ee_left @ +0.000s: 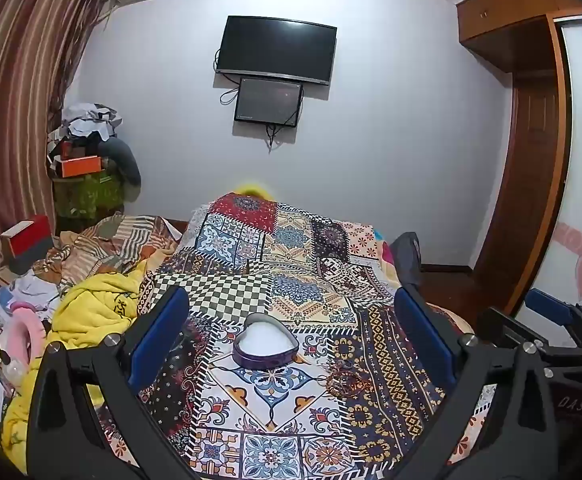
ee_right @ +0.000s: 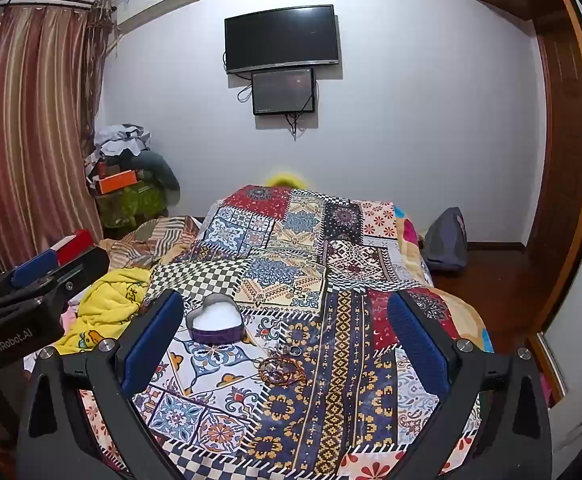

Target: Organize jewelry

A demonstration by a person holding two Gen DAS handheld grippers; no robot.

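From the left wrist, the left gripper [ee_left: 291, 320] hangs with jaws wide apart and empty over the heart box [ee_left: 266, 347], bangles [ee_left: 341, 380] just beside it on the quilt [ee_left: 251, 400]; from the right wrist, the right gripper [ee_right: 287, 330] likewise gapes empty above the bangles [ee_right: 282, 369], so nothing is picked yet and, by my judgement, the next move is lowering onto them.

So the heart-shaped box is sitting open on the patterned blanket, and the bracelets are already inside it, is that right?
Not quite. The heart-shaped box is open on the patterned blanket, but the bracelets are not inside it; they lie on the blanket beside it. The right wrist view shows this.
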